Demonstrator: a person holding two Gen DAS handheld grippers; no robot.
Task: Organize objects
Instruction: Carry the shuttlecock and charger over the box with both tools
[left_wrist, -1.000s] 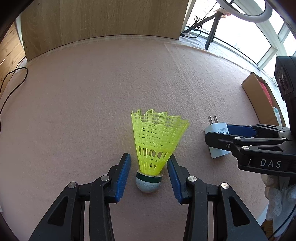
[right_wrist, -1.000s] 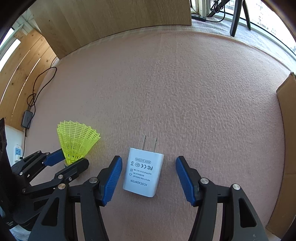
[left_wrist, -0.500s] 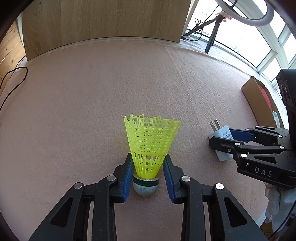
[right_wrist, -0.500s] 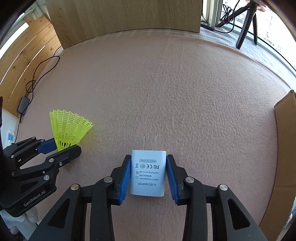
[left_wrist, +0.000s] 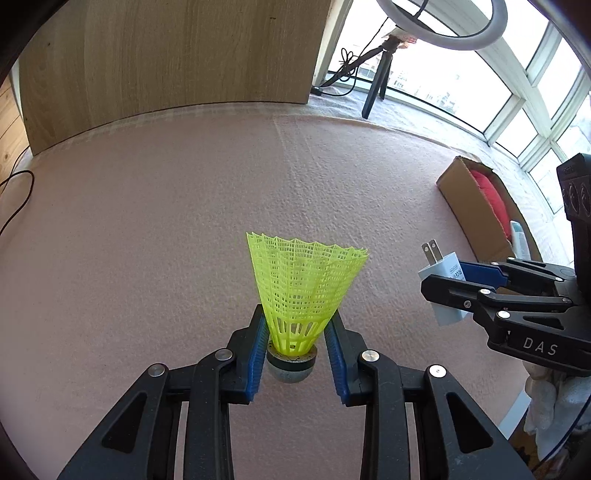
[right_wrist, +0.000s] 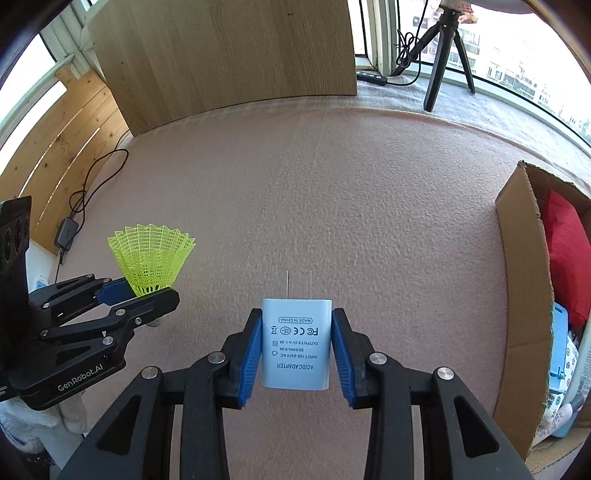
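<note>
A yellow plastic shuttlecock (left_wrist: 303, 288) with a grey cork base stands upright in my left gripper (left_wrist: 297, 328), which is shut on its lower skirt and holds it above the pink mat (left_wrist: 166, 229). My right gripper (right_wrist: 296, 332) is shut on a white AC adapter (right_wrist: 295, 347), prongs pointing away, also lifted off the mat. In the left wrist view the adapter (left_wrist: 441, 273) and right gripper (left_wrist: 476, 284) sit to the right. From the right wrist view, the shuttlecock (right_wrist: 149, 260) and left gripper (right_wrist: 125, 295) appear at the left.
An open cardboard box (right_wrist: 517, 280) at the right holds a red item (right_wrist: 565, 251) and several packets. A wooden panel (left_wrist: 166, 66) stands behind the mat. A black tripod (right_wrist: 443, 55) and cables (right_wrist: 96, 184) lie past the mat's edges.
Both grippers went from open to shut, the left on the shuttlecock and the right on the adapter, and both objects have risen off the mat.
</note>
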